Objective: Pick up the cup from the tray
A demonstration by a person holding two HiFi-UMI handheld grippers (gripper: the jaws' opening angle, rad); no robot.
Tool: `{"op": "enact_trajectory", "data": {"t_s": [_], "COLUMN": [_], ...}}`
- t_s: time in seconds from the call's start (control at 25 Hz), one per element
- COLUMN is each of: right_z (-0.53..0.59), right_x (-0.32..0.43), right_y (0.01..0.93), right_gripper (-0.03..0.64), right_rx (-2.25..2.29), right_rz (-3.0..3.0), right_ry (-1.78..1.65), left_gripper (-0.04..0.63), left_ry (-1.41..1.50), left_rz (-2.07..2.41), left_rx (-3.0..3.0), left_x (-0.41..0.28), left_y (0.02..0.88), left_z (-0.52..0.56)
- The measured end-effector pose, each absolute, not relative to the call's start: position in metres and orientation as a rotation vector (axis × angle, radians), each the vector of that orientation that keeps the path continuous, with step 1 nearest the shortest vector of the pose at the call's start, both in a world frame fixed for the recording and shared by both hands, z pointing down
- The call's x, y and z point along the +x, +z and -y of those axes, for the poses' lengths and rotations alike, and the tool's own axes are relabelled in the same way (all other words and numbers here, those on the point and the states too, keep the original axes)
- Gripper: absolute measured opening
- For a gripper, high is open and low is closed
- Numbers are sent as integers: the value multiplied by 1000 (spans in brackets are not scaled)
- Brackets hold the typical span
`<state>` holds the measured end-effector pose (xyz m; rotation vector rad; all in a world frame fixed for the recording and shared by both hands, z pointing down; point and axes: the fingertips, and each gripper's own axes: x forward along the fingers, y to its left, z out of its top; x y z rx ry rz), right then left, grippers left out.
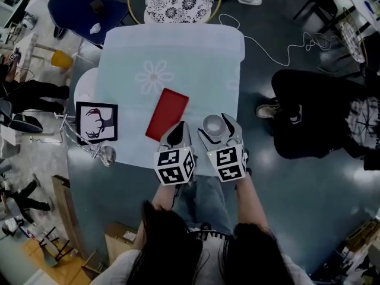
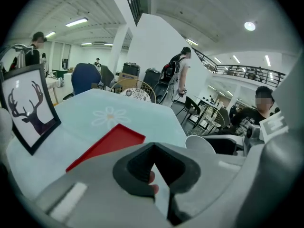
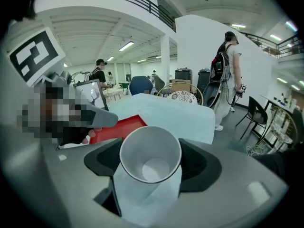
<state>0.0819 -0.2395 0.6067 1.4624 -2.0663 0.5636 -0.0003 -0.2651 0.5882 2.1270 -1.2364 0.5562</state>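
A white paper cup sits between the jaws of my right gripper, tilted with its mouth towards the gripper's camera. In the right gripper view the black pads press on both sides of the cup, so the gripper is shut on it. The red tray lies bare on the pale blue tablecloth, just left of the cup and beyond it. My left gripper hovers at the tray's near end with its jaws together and nothing between them. The left gripper view shows the tray ahead and the cup's rim at the right.
A framed deer picture stands at the table's left edge, with a metal stand beside it. A patterned chair is at the far end of the table. A person in black sits to the right.
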Motion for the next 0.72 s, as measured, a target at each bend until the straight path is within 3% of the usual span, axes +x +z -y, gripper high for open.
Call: {"op": "enact_trajectory", "data": {"t_s": [0.72], "right_z": [243], "right_x": [94], "right_y": [613], "right_gripper": [402], "right_rx": [1551], "right_rz": [2128], "right_ry": [661], "left_gripper": [0], "left_ry": [559], "left_rz": [1266], "left_rx": [2102], "left_x": [8], "left_y": [595], "left_z": [255]}}
